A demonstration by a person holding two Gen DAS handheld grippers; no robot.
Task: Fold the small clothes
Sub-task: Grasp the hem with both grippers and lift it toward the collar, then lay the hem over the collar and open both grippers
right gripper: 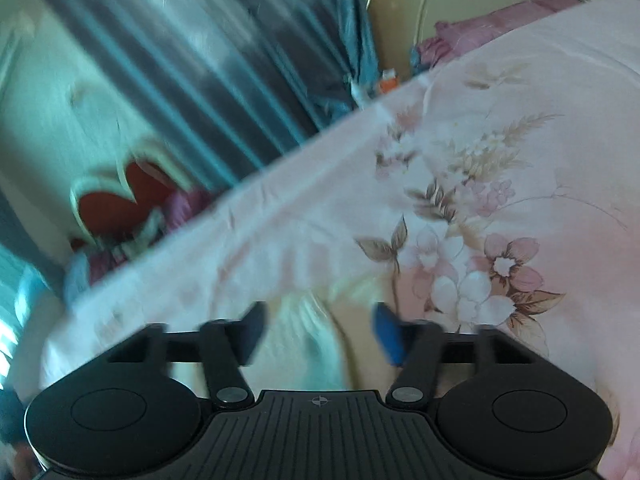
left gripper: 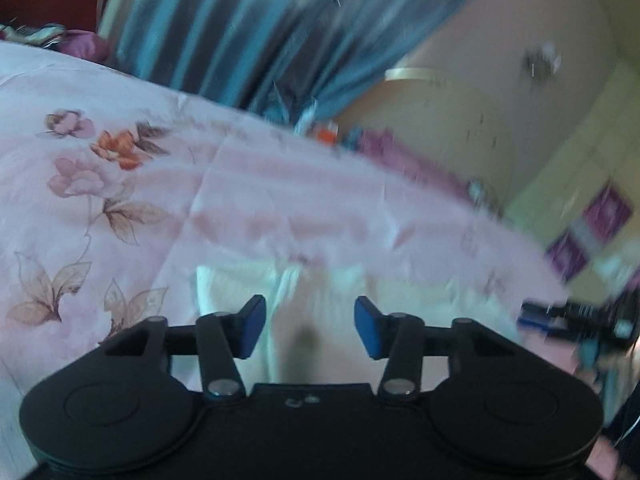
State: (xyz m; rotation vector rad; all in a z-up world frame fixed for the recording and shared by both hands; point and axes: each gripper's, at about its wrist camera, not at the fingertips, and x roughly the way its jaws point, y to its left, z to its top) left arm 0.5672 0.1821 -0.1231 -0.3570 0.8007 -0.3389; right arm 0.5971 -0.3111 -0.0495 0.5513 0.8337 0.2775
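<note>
Your left fingers stand apart with their blue pads facing each other across a clear gap, released and gripping nothing. Directly under and just ahead of that gap lies the small cream garment, spread flat on the bed, with a gathered, ribbed strip running away from your left pad and a darker spot on the cloth close to the fingers' base. Your right fingers are also spread, released, pads not pressing on anything, though this view is smeared by motion. The same pale garment shows between and below them, a bunched, whitish-green fold lying nearer your left-hand pad than the blue right one. Beyond both pairs of fingers stretches the pink bedsheet printed with flowers and brown leaves; the blooms sit off to the left of your left fingers and off to the right of your right fingers. Past the far edge of the bed hang teal curtains. In the right view a red heart-shaped cushion rests far to the left beside the bed, and in the left view a pale yellow cupboard stands beyond the bed's far right side, too blurred to detail.
</note>
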